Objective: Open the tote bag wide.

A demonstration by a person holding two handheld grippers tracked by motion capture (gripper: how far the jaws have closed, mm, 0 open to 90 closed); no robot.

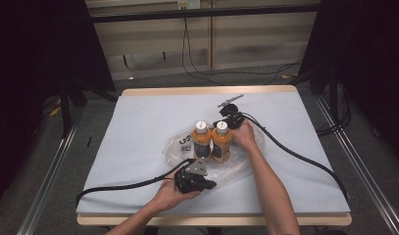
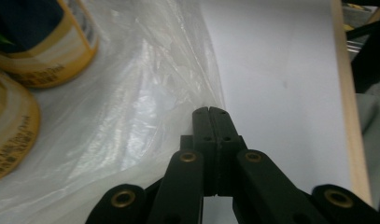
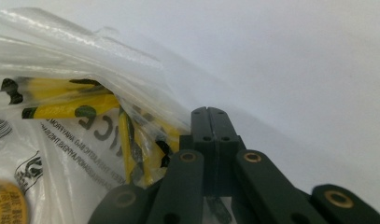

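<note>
Grippers, left (image 2: 209, 111) and right (image 3: 209, 111), each clamp the plastic bag's (image 2: 145, 98) edge beside two bottles (image 1: 211, 141)

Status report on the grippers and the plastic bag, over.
Left gripper shut on plastic bag edge. Right gripper shut at its far edge. Two orange bottles upright on bag. Nothing blocking.

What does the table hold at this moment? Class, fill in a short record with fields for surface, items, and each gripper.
surface: table under a pale blue cover
items: two orange bottles, white caps, upright, side by side on a clear plastic bag
left gripper: jaws shut at the bag's near edge
right gripper: jaws shut at the bag's printed edge, behind the bottles
</note>
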